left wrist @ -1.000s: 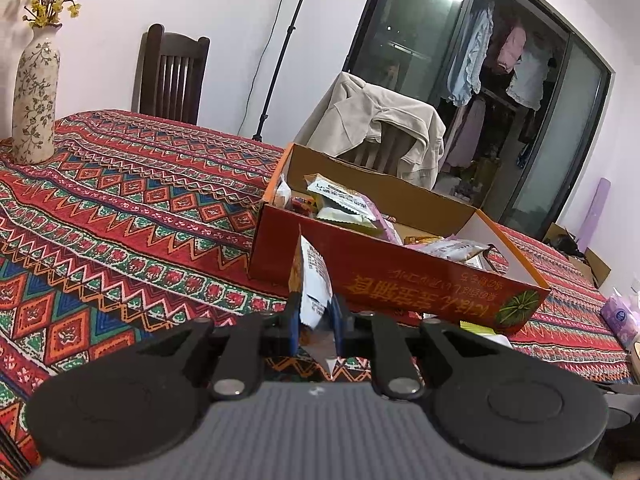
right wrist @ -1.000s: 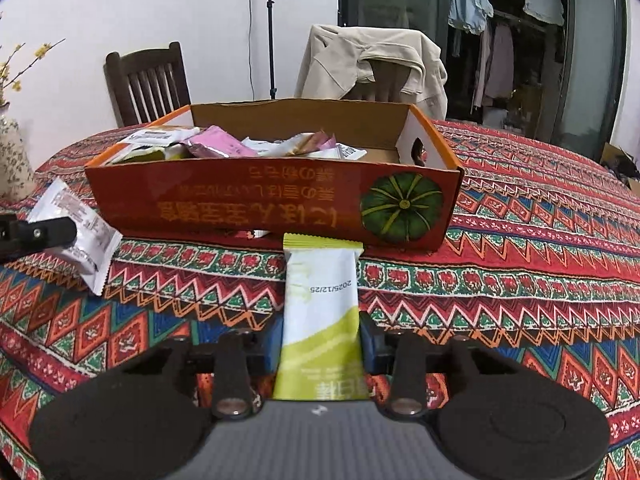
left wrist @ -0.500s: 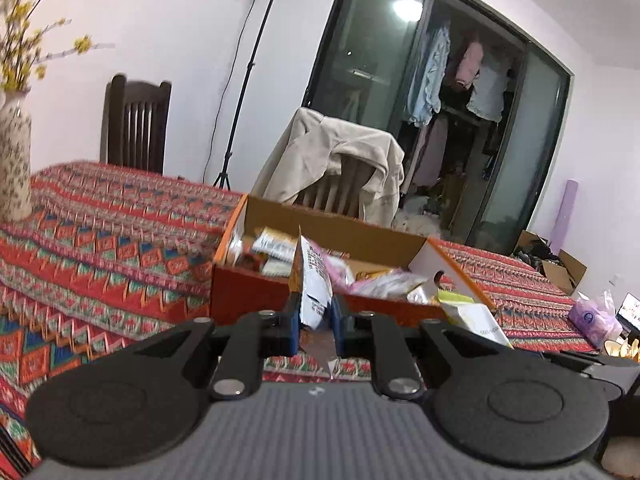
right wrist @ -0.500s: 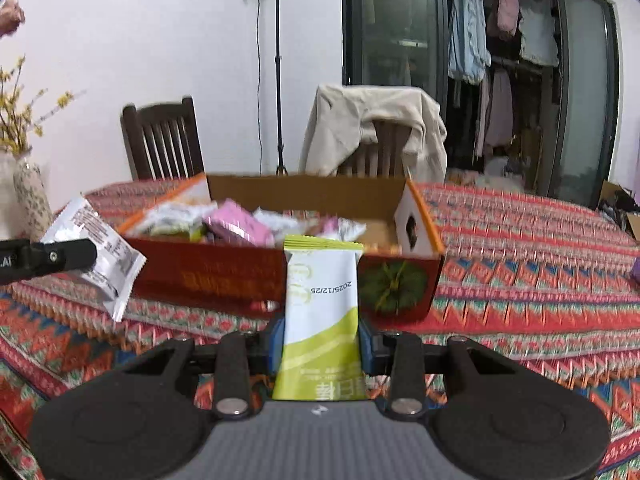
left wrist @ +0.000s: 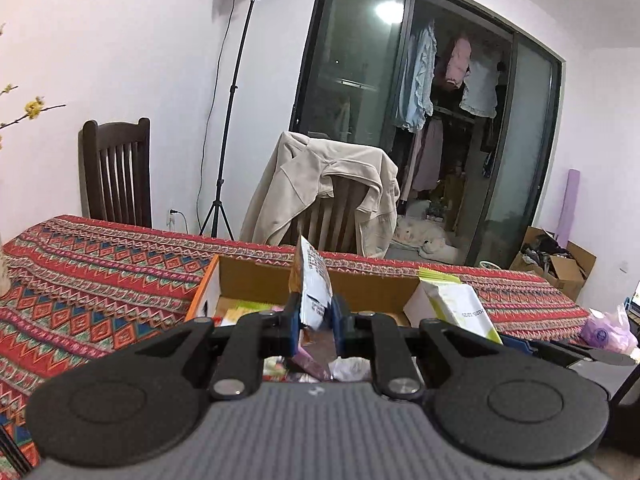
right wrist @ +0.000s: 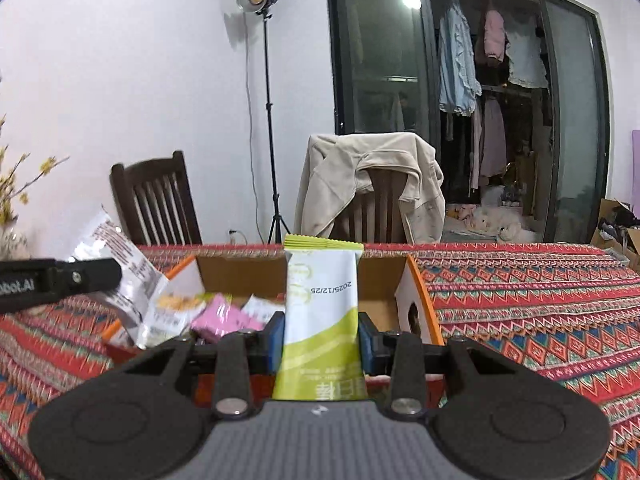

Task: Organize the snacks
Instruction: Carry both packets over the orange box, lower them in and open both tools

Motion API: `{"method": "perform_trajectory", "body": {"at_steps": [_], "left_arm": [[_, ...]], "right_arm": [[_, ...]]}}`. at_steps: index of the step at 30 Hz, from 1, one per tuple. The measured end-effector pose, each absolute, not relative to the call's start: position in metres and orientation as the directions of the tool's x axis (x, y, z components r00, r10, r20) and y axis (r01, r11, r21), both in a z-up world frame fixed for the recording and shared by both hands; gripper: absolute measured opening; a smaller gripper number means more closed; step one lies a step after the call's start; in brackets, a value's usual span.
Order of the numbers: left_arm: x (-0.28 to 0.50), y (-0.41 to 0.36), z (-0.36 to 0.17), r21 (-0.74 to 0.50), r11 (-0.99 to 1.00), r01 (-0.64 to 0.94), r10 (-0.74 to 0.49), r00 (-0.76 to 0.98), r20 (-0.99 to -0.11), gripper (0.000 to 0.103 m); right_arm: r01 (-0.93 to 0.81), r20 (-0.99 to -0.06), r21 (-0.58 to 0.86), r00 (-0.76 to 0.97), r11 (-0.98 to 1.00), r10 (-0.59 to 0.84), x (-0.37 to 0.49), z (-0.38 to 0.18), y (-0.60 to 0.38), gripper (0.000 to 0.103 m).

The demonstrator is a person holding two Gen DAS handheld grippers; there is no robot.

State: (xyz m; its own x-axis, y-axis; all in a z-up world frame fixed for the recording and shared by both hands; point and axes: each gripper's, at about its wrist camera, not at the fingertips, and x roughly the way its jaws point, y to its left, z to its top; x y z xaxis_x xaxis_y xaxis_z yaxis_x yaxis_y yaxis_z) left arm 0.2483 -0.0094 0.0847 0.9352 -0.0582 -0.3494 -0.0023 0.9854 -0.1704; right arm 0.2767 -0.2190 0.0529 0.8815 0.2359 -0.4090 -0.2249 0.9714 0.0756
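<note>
Left wrist: left hand-held gripper (left wrist: 316, 322) pinches silver packet (left wrist: 314, 286), hiding box (left wrist: 256, 280) contents; right hand-held gripper (right wrist: 322, 340) clamps green packet (right wrist: 322, 300).

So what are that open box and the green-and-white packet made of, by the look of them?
The box looks like cardboard: plain brown inside walls, a white flap with a cut handle hole, and a printed orange outside. The packet in the right claw seems to be thin plastic film with a smooth printed face and a crimped top seal; whether it is foil-lined inside cannot be seen.
</note>
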Motion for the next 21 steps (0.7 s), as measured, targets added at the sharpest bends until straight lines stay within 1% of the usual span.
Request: {"method": "perform_trajectory", "body": {"at_steps": [6, 11, 12, 13, 14, 15, 16, 18, 20, 21], "left_arm": [[0.297, -0.012, 0.079, -0.170, 0.984, -0.045, -0.018, 0.934, -0.357, 0.016], [0.324, -0.011, 0.054, -0.147, 0.986, -0.080, 0.023, 0.933, -0.359, 0.017], [0.327, -0.009, 0.047, -0.149, 0.985, -0.088, 0.028, 0.931, -0.364, 0.017], [0.331, -0.008, 0.042, -0.143, 0.985, -0.095, 0.035, 0.926, -0.375, 0.020], [0.335, -0.008, 0.038, -0.124, 0.987, -0.101, 0.044, 0.917, -0.398, 0.025], [0.338, -0.004, 0.035, -0.135, 0.985, -0.109, 0.044, 0.910, -0.412, 0.043], [0.338, 0.000, 0.033, -0.160, 0.980, -0.119, 0.041, 0.907, -0.420, 0.073], [0.337, 0.007, 0.033, -0.176, 0.973, -0.148, 0.063, 0.908, -0.414, 0.103], [0.331, 0.008, 0.034, -0.156, 0.974, -0.166, 0.097, 0.922, -0.374, 0.103], [0.330, 0.008, 0.035, -0.152, 0.975, -0.161, 0.095, 0.924, -0.371, 0.103]], "right_arm": [[-0.197, -0.380, 0.105, 0.898, 0.975, 0.222, 0.315, 0.050, -0.219, 0.036], [-0.197, -0.379, 0.107, 0.898, 0.975, 0.223, 0.339, 0.028, -0.222, 0.037], [-0.201, -0.381, 0.112, 0.896, 0.973, 0.229, 0.342, 0.021, -0.223, 0.038], [-0.207, -0.394, 0.115, 0.888, 0.972, 0.236, 0.346, 0.014, -0.224, 0.039], [-0.215, -0.415, 0.113, 0.877, 0.970, 0.243, 0.350, 0.010, -0.224, 0.041], [-0.216, -0.423, 0.113, 0.873, 0.970, 0.244, 0.353, 0.007, -0.223, 0.046], [-0.222, -0.423, 0.115, 0.871, 0.968, 0.250, 0.353, 0.005, -0.224, 0.054], [-0.229, -0.419, 0.121, 0.870, 0.966, 0.259, 0.354, 0.006, -0.225, 0.102], [-0.230, -0.395, 0.130, 0.880, 0.964, 0.263, 0.351, 0.008, -0.226, 0.103], [-0.227, -0.395, 0.125, 0.882, 0.966, 0.258, 0.350, 0.008, -0.226, 0.103]]}}
